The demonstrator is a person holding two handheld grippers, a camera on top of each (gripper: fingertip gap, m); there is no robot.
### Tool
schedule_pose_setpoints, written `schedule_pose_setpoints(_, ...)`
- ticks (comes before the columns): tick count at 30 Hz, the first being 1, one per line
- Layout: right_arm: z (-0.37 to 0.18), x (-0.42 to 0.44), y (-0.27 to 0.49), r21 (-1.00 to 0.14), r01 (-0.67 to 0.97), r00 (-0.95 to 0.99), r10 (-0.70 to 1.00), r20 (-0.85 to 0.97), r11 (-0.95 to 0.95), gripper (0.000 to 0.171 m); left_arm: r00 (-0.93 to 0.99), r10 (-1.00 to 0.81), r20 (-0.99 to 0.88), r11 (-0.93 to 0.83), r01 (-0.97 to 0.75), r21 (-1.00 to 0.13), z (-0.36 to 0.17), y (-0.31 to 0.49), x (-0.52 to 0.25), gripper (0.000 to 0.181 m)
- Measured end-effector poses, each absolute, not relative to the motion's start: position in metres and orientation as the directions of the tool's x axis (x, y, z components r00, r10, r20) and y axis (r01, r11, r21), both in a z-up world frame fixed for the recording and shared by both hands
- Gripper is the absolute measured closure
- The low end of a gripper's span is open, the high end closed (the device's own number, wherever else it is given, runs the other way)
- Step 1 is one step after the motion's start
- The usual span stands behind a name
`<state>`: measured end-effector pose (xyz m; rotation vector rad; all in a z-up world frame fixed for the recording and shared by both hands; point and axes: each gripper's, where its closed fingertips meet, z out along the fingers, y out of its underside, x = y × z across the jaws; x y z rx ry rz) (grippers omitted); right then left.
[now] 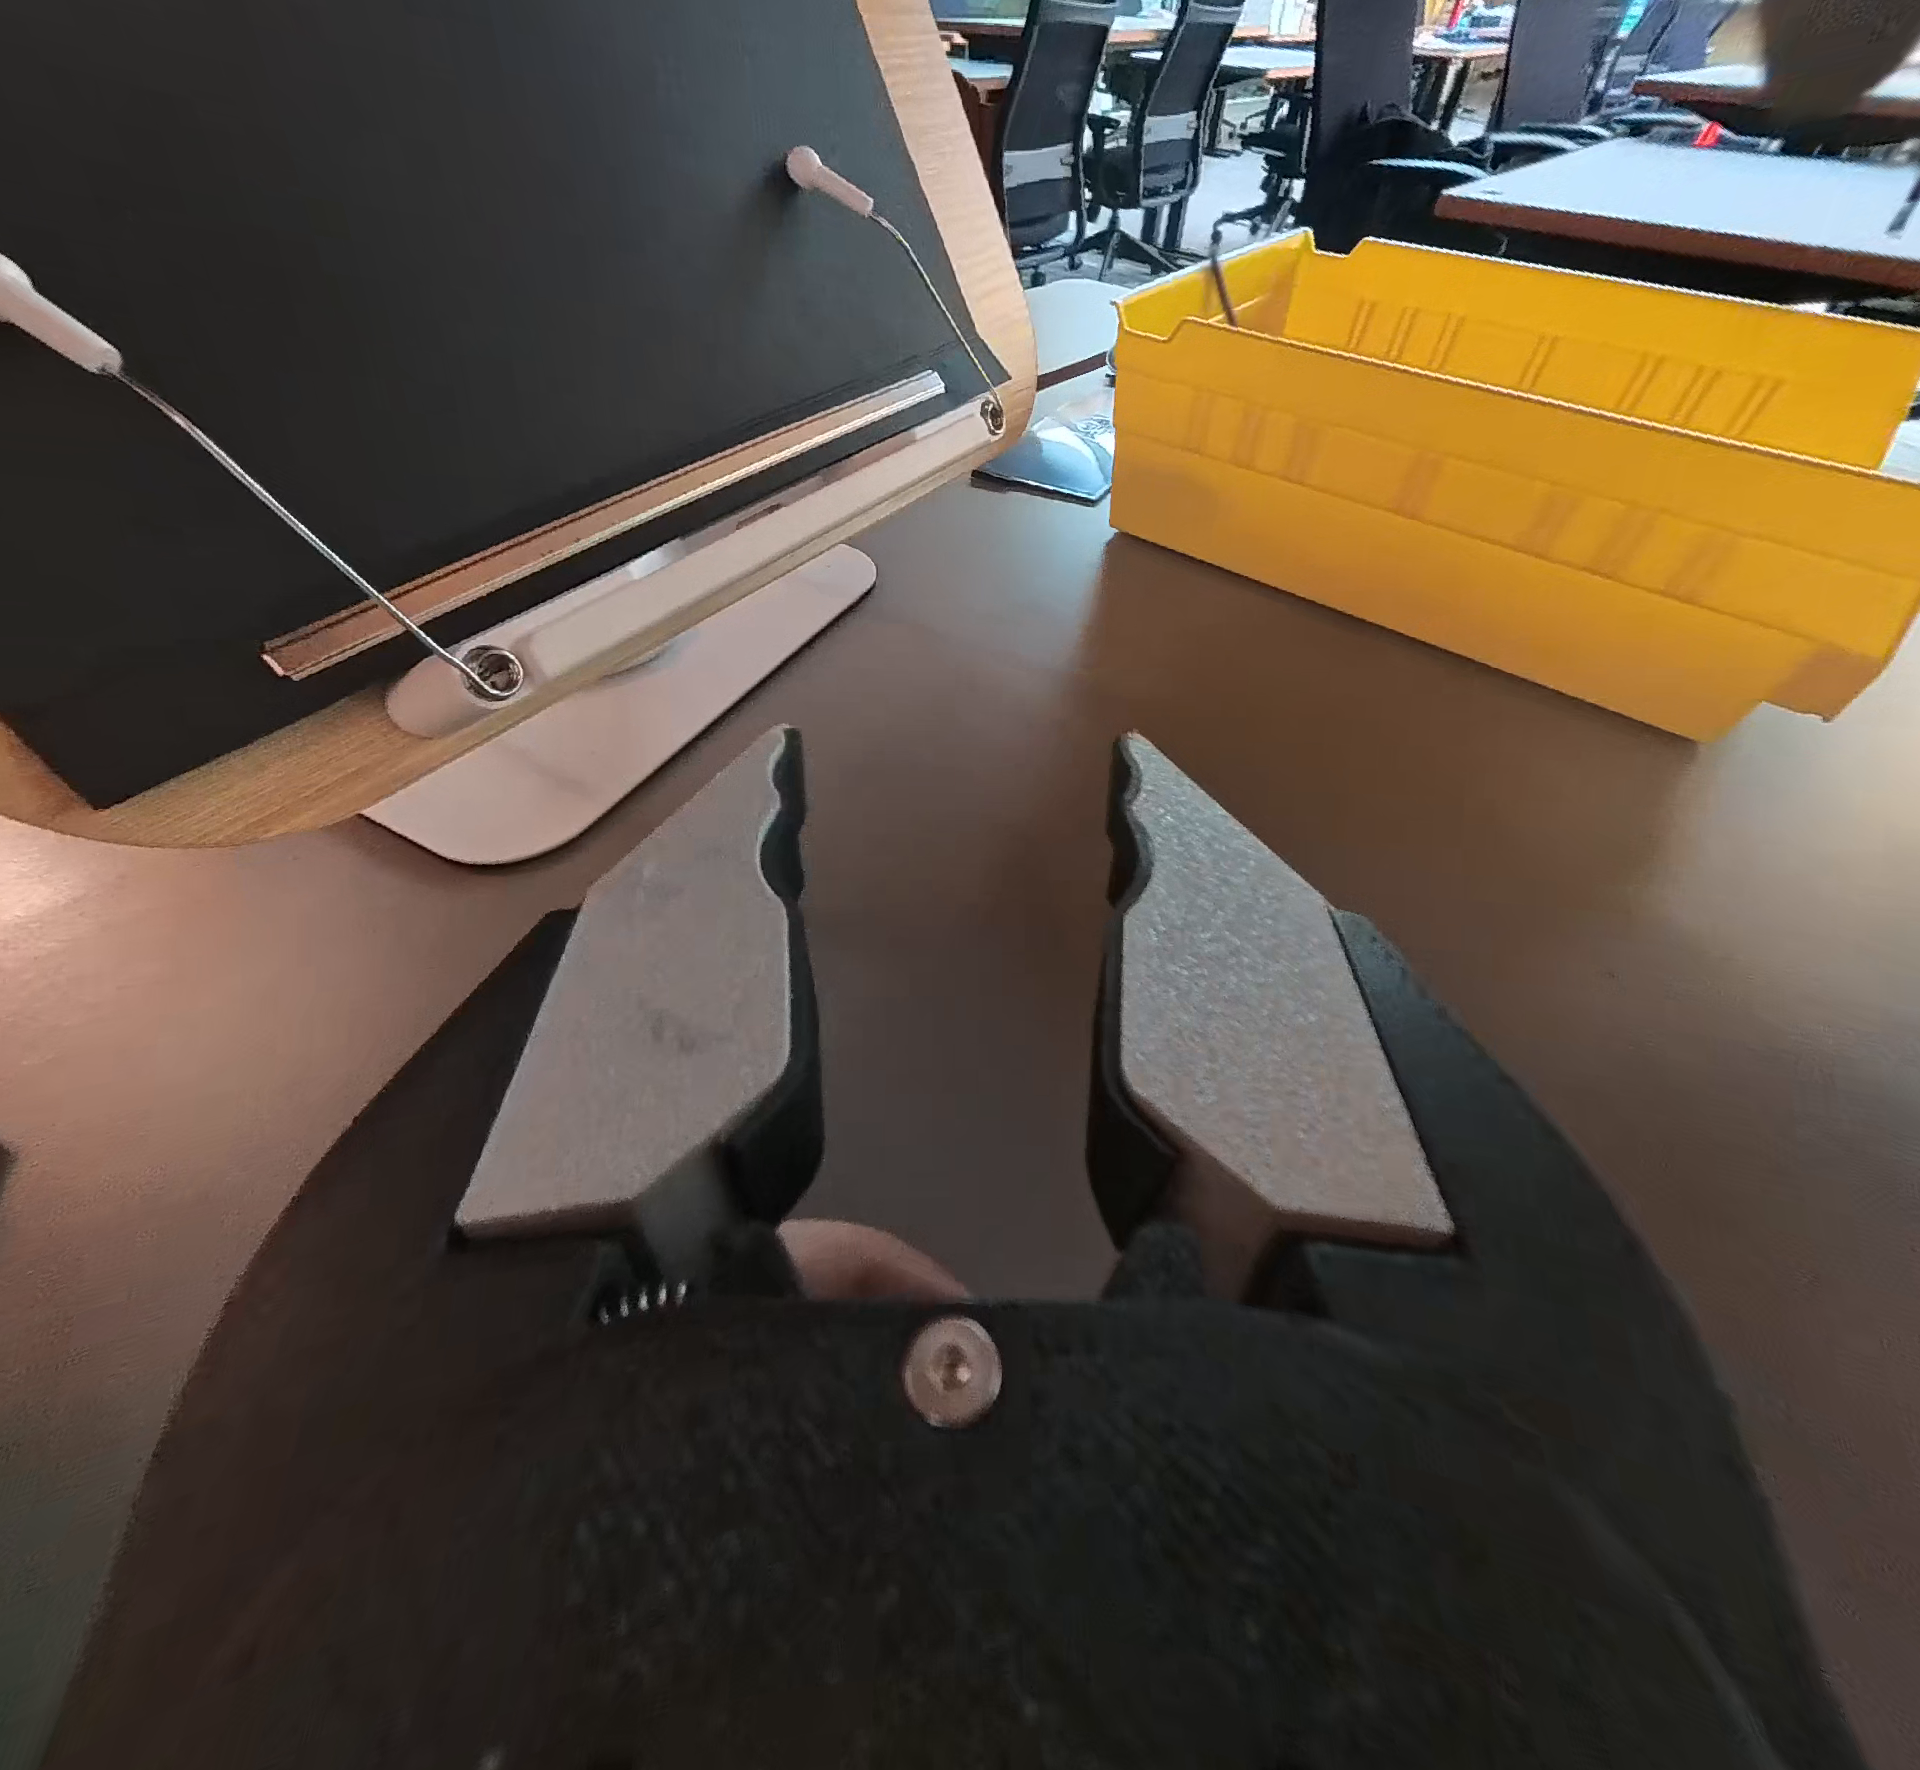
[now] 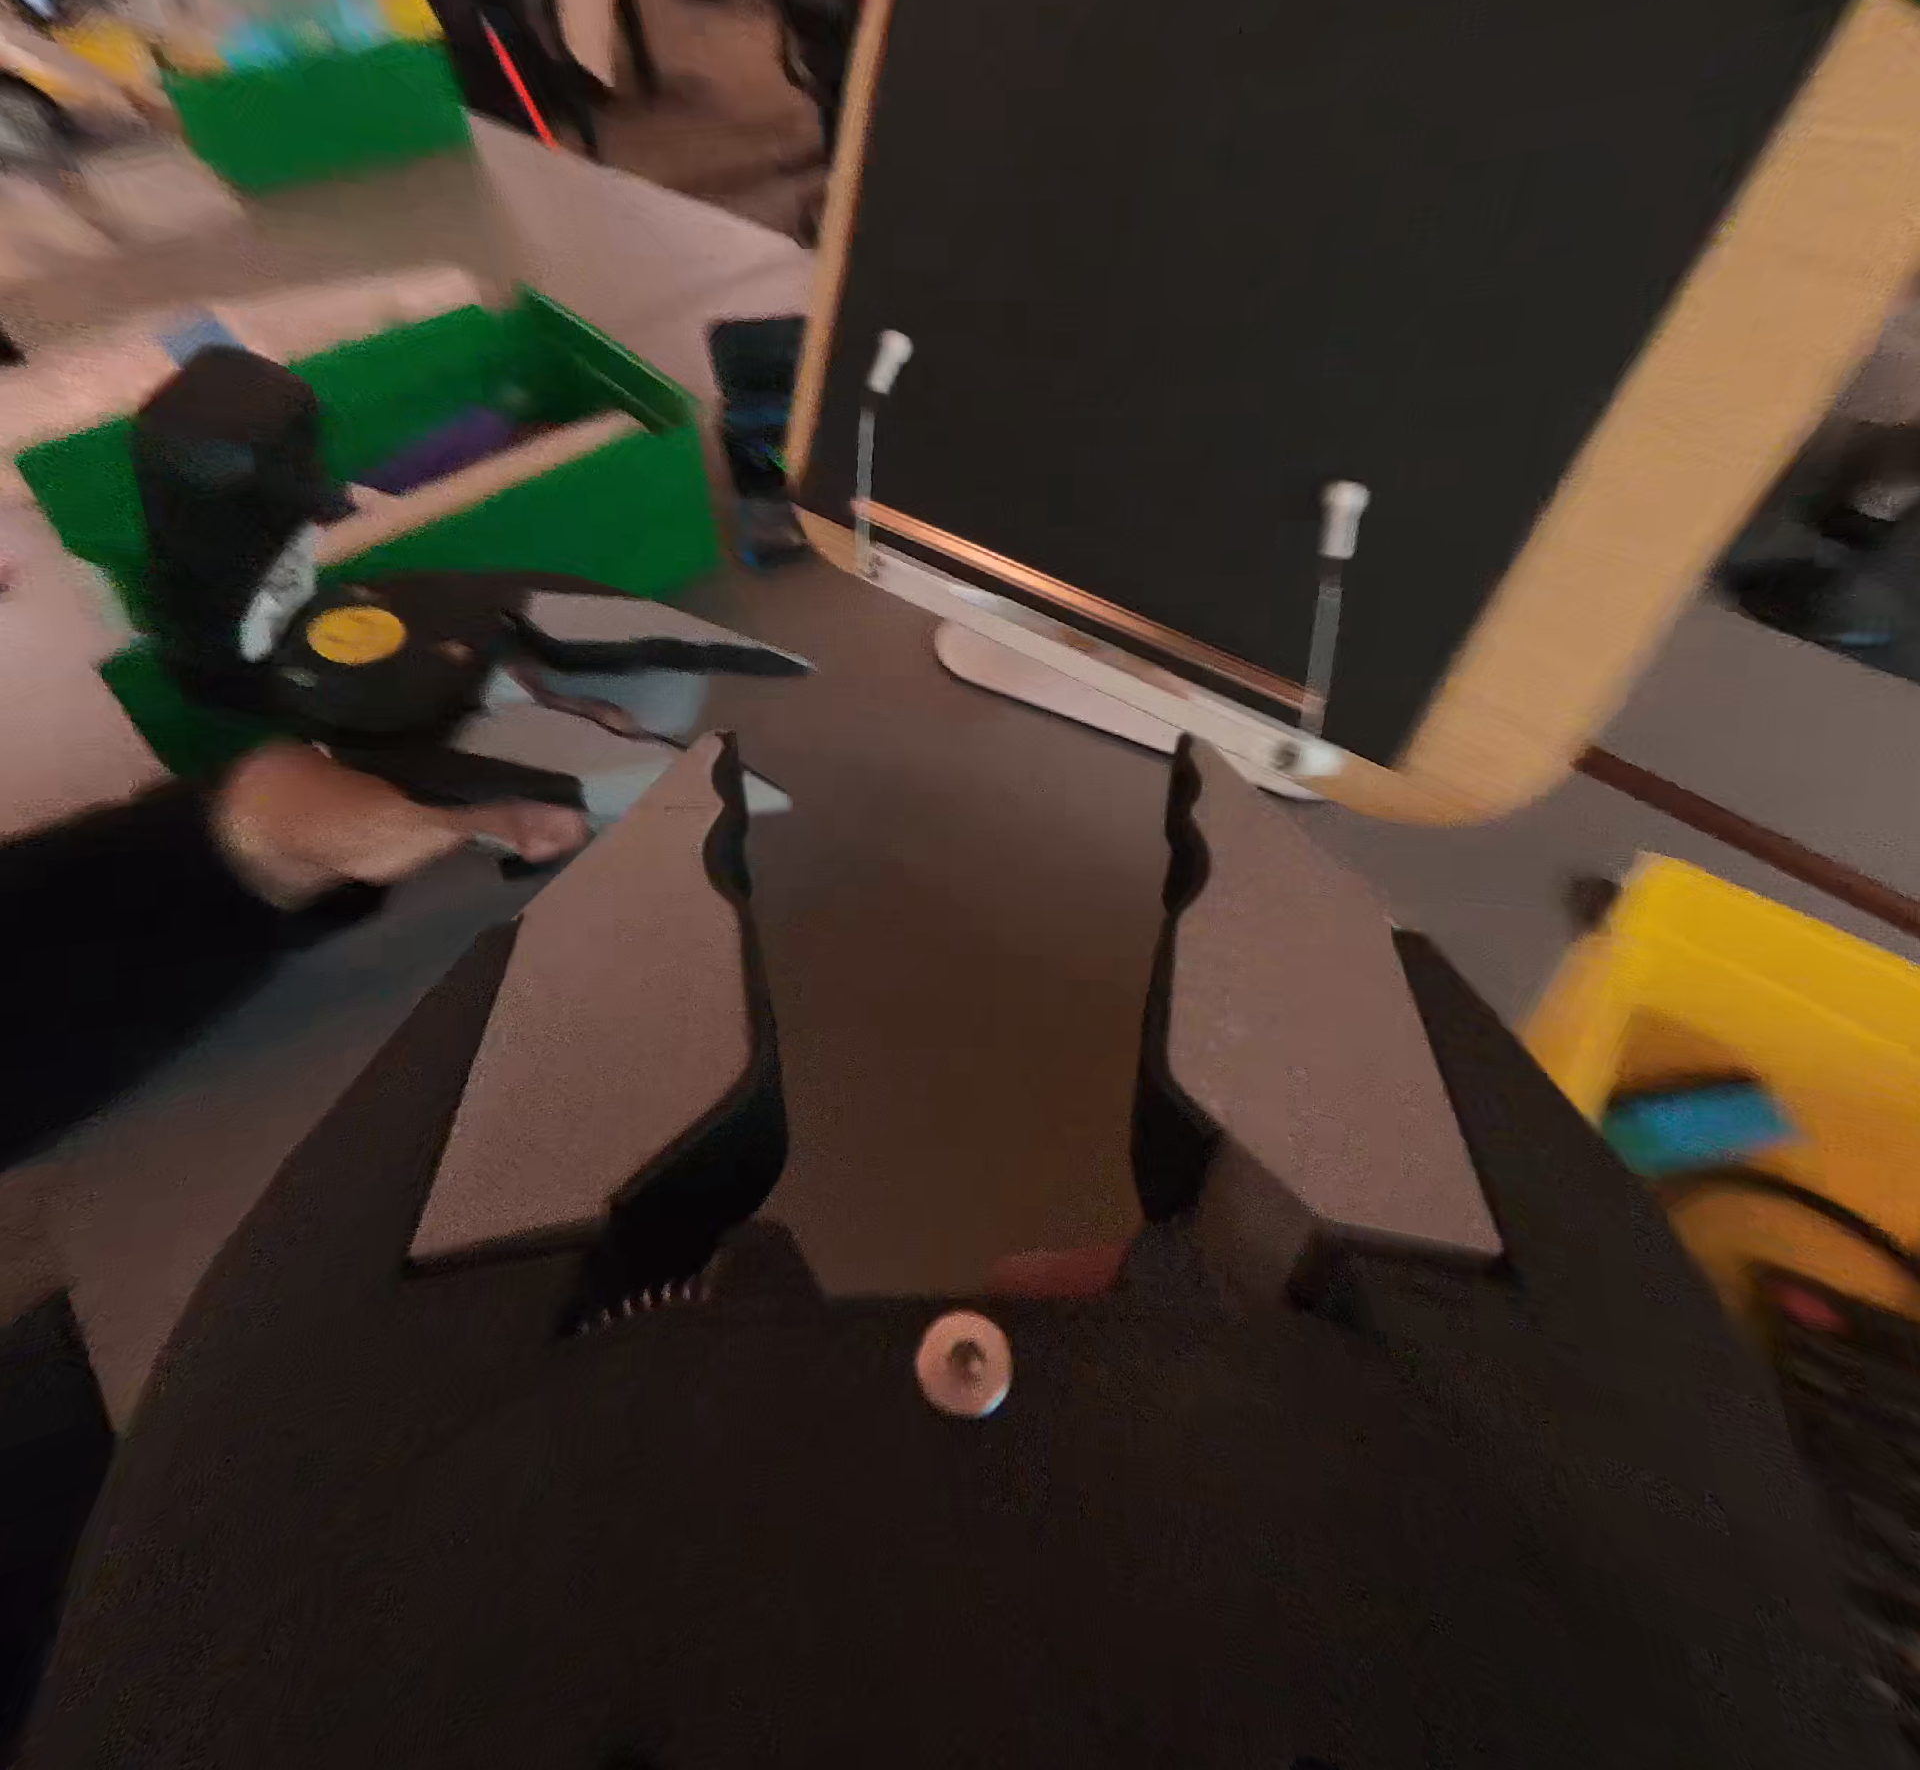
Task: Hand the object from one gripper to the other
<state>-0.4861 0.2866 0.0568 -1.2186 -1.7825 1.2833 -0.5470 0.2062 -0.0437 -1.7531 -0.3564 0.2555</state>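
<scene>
Object for the handover cannot be picked out in either view; both grippers are empty.

Left gripper (image 1: 956,754), lower centre of its view, has its jaws spread wide over bare brown table (image 1: 1039,681). Right gripper (image 2: 951,764) is likewise wide open with nothing between its fingers. A wood-edged black book stand (image 1: 416,214) fills the upper left, a yellow bin (image 1: 1507,515) sits at right. In the blurred right wrist view, the left gripper (image 2: 665,681) appears at left, held by a hand (image 2: 343,821), before a green bin (image 2: 582,494).
</scene>
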Motion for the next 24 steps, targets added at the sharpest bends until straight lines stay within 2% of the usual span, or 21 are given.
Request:
schedule_pose_setpoints(3,0.019,-0.511,0.254,-0.971,0.238,-0.402,0.909,-0.109,-0.011,0.093,0.927,0.376,0.005,-0.199,0.086,-0.976,-0.046,0.207,-0.547,0.118)
schedule_pose_setpoints(6,-0.035,-0.531,0.243,-0.96,0.28,-0.402,0.911,-0.098,0.02,0.084,0.915,0.403,-0.01,-0.213,0.083,-0.974,-0.049,0.207,-0.552,0.091)
schedule_pose_setpoints(8,-0.05,-0.543,0.257,-0.967,0.243,-0.346,0.938,-0.017,0.072,0.086,0.914,0.404,-0.027,-0.219,0.068,-0.973,-0.05,0.209,-0.552,0.091)
schedule_pose_setpoints(9,-0.054,-0.546,0.265,-0.971,0.217,-0.311,0.95,0.031,0.103,0.092,0.914,0.405,-0.033,-0.22,0.062,-0.974,-0.052,0.209,-0.552,0.092)
schedule_pose_setpoints(12,-0.069,-0.551,0.276,-0.954,0.243,-0.285,0.953,0.104,0.177,0.089,0.918,0.396,-0.035,-0.238,0.066,-0.969,-0.057,0.213,-0.551,0.096)
schedule_pose_setpoints(14,-0.077,-0.55,0.276,-0.937,0.29,-0.3,0.948,0.103,0.194,0.08,0.919,0.393,-0.033,-0.235,0.066,-0.97,-0.057,0.215,-0.549,0.095)
schedule_pose_setpoints(20,-0.077,-0.55,0.273,-0.934,0.274,-0.307,0.941,0.14,0.229,0.082,0.916,0.393,-0.078,-0.275,0.036,-0.961,-0.055,0.213,-0.543,0.094)
schedule_pose_setpoints(24,-0.077,-0.55,0.273,-0.934,0.274,-0.312,0.94,0.14,0.23,0.082,0.913,0.407,-0.033,-0.224,0.065,-0.972,-0.034,0.194,-0.517,0.094)
